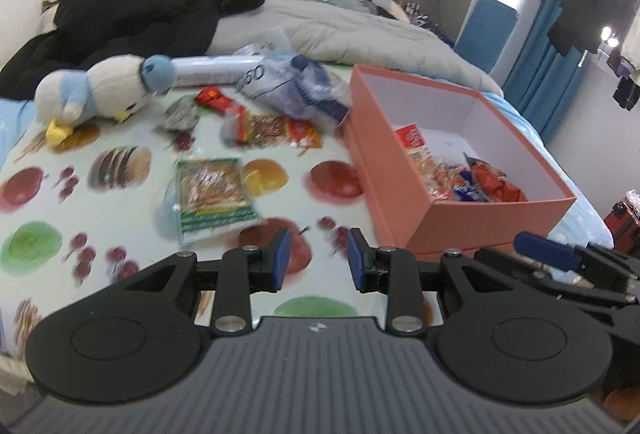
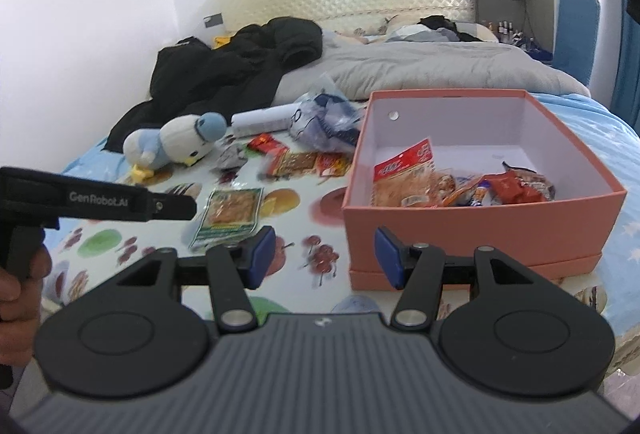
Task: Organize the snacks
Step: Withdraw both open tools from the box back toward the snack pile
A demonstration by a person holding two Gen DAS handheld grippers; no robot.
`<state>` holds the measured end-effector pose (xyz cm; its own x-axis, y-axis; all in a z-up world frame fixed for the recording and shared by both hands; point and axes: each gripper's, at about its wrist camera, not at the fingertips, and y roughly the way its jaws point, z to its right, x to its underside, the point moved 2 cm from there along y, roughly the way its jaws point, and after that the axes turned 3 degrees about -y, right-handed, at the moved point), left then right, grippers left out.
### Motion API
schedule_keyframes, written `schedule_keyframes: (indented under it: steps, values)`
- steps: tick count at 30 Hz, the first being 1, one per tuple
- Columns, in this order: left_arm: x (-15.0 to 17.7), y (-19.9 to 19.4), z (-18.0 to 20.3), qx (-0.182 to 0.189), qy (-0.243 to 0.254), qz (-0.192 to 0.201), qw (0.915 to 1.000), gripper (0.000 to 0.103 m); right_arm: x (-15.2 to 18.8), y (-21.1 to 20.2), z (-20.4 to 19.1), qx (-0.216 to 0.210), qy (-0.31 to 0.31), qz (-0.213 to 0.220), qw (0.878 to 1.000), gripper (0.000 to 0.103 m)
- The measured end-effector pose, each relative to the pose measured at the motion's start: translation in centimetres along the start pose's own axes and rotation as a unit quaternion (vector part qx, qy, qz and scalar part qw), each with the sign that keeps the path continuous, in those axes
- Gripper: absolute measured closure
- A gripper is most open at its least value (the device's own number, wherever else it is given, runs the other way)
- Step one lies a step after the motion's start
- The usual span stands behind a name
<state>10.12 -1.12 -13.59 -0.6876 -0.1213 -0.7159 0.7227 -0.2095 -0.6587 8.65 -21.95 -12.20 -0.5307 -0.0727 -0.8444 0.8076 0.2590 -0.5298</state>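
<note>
A salmon-pink box (image 2: 480, 230) sits open on the bed, on a fruit-printed sheet (image 1: 80, 194), and its white interior already holds a heap of snacks: a clear packet with a red printed top (image 2: 404, 164) leaning at the left, and orange, red and blue wrappers (image 2: 508, 186) piled against the near wall. The far half of the box floor is bare.

Other snacks lie loose on the sheet to the left of the box. A green-edged flat packet (image 1: 214, 198) lies nearest, with a red-and-brown wrapper (image 1: 276, 128) beyond it, then a small red packet (image 1: 212, 96) and a silvery one (image 1: 180, 114). A crumpled blue-and-clear plastic bag (image 1: 304, 86) rests near the box's far corner, and a plush penguin (image 1: 100, 86) lies on its side further left.

The left tongs (image 1: 316, 258) hang parted and empty above the sheet, just beyond the green-edged packet's near end. The right tongs (image 2: 324, 254) stand wider apart, also empty, before the box's near wall.

Only the right wrist view shows the hand (image 2: 16, 282) holding the left device; only the left wrist view shows the blue curtains (image 1: 552, 74).
</note>
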Motion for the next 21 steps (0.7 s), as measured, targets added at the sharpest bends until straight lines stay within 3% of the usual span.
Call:
schedule_keyframes:
  steps: [11,19,21]
  values:
    - [0.0,2.5,-4.5,-0.036,-0.029,-0.007,0.9989,0.067,-0.7,2.5,-2.2,-0.01,-0.033,-0.009,0.999,0.046]
    - [-0.4,4.8,-7.8,-0.054,-0.056,-0.013,0.9969,0.054,-2.2,5.6,-4.5,-0.014,-0.073,-0.008,0.997,0.046]
    - [-0.5,5.5,-8.7,-0.061,-0.065,-0.017,0.9959,0.045,-2.5,6.5,-5.0,-0.015,-0.083,-0.008,0.996,0.046]
